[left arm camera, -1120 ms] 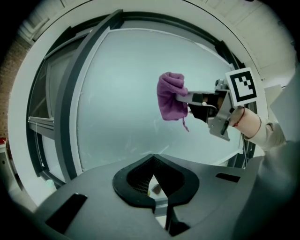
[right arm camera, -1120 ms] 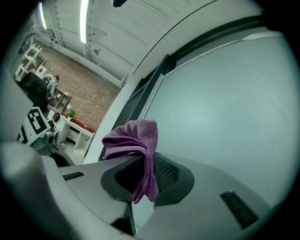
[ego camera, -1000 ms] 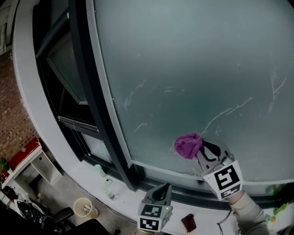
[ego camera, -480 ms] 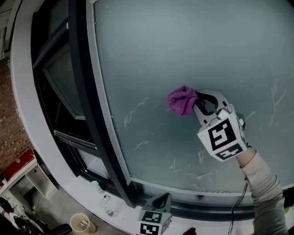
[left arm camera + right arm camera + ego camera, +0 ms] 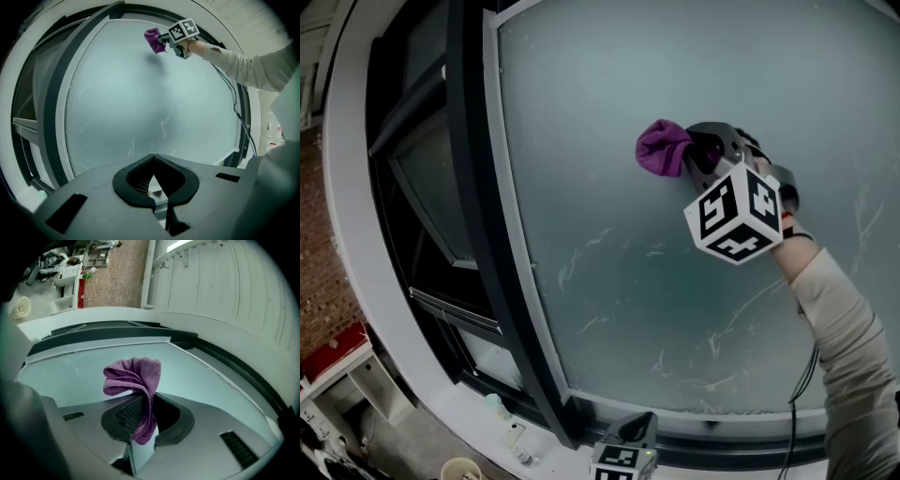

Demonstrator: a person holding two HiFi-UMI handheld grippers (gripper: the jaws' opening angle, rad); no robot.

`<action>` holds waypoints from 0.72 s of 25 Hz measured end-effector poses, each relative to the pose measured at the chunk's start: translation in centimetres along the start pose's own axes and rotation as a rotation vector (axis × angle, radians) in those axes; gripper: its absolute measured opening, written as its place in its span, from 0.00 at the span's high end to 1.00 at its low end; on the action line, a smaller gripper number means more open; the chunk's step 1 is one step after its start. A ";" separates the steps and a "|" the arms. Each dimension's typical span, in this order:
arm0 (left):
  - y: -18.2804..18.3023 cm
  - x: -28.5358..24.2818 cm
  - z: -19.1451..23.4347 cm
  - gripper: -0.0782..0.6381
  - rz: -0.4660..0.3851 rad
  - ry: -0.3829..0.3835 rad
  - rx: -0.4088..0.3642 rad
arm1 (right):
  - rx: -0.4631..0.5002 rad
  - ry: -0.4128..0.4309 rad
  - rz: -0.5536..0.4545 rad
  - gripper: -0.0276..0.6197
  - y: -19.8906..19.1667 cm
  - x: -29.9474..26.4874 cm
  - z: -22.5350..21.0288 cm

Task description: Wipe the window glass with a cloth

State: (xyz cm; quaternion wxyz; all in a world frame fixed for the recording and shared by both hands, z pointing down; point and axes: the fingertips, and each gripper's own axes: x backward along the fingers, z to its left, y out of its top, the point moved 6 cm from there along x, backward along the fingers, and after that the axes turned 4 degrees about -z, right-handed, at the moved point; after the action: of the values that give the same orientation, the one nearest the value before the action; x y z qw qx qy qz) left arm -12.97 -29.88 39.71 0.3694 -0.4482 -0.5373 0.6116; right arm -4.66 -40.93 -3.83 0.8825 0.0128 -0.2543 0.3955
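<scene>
Purple microfibre cloth (image 5: 664,148), pinched by the right gripper (image 5: 694,155), has climbed the frosted window glass (image 5: 675,56) from its bottom edge, mid-wipe; the left gripper (image 5: 636,429) idles, jaws together.

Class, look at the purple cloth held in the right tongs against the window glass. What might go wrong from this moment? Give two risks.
1. The right tongs pinch only a narrow fold of the cloth. The rest bunches loose beyond them, so rubbing might pull it free.
2. The cloth is a small wad, so the hard tong tips could touch the glass, and the streaks lower down might be missed.
</scene>
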 end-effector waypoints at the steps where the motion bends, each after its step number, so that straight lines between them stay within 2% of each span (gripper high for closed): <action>1: -0.1 -0.1 0.0 0.88 0.001 -0.001 0.004 | 0.033 -0.017 0.008 0.88 0.2 -0.5 -0.5; 7: -0.2 -0.6 -0.1 0.88 -0.002 -0.016 0.014 | 0.300 -0.137 0.061 0.88 0.9 -2.9 -1.8; 12: 0.1 -0.7 0.0 0.88 -0.010 -0.022 0.016 | 0.319 -0.094 0.130 0.88 0.4 -4.0 -0.7; 18: 0.2 -0.5 0.2 0.88 -0.017 -0.017 0.015 | 0.313 -0.010 0.165 0.88 -0.1 -4.5 1.3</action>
State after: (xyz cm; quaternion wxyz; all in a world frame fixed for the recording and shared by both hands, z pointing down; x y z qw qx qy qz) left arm -12.96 -30.44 39.62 0.3735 -0.4357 -0.5395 0.6161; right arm -7.69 -44.38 -4.73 0.8330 0.1309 -0.1944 0.5012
